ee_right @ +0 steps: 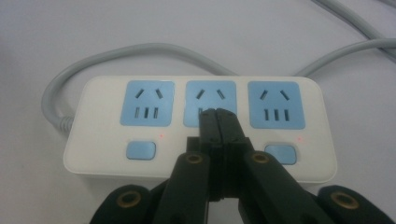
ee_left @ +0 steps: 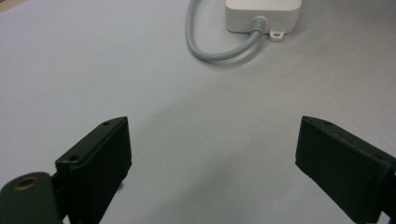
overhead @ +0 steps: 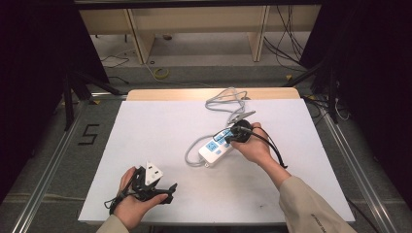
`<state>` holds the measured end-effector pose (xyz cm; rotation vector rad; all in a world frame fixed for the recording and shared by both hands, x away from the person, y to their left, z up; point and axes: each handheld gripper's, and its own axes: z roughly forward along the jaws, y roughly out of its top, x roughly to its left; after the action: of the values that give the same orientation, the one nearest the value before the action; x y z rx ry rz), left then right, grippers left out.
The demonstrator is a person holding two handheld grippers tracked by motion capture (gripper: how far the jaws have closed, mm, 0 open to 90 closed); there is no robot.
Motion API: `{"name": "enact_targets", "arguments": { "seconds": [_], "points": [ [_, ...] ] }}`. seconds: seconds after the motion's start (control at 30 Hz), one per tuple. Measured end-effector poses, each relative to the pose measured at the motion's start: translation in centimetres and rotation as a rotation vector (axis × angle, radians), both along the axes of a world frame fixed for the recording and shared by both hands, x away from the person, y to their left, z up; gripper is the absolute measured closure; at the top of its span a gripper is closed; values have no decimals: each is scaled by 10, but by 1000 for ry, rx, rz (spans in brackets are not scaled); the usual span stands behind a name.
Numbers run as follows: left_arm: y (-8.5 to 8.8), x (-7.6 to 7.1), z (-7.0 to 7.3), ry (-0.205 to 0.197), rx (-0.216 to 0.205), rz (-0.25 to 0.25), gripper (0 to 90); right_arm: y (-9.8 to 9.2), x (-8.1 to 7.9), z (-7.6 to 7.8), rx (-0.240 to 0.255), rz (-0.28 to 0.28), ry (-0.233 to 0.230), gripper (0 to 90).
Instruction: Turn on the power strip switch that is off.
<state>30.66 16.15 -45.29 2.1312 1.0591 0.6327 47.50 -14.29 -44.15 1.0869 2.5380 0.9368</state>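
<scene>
Nearest the high camera: my left tongs (overhead: 163,190), held in my left hand (overhead: 130,201) at the near edge of the table (overhead: 145,131), jaws standing wide apart with nothing between them. In the left gripper view they (ee_left: 212,154) hovered over bare white surface, the end of the power strip (ee_left: 262,15) and its grey cable (ee_left: 205,44) lying well ahead of them.

Item two: my right tongs (overhead: 232,137), in my right hand (overhead: 255,145), jaws pressed together. In the right gripper view their tips (ee_right: 218,116) rested closed over the lower part of the middle socket (ee_right: 211,100) of the power strip (ee_right: 93,140); I could not tell whether they touched it.

Item three: power strip (overhead: 216,148), white, lying flat near the middle of the table, slightly right. Three blue sockets in a row; left socket (ee_right: 147,102), right socket (ee_right: 276,103). Blue button (ee_right: 140,150) under the left socket, another blue button (ee_right: 280,154) under the right, a small red light beside each.

Item four: grey cable (overhead: 226,104), looping from the strip's end and coiled toward the far edge of the table.
</scene>
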Motion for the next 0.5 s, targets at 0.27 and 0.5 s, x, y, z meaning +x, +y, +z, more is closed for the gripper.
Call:
{"name": "enact_targets", "arguments": {
  "seconds": [0.27,0.5],
  "points": [
    [0,0,0,1,-1,0,101,0,3,-2,-9,6,6,900],
    [0,0,0,3,2,-2,101,1,3,-2,-20,6,12,900]
  ]
}}
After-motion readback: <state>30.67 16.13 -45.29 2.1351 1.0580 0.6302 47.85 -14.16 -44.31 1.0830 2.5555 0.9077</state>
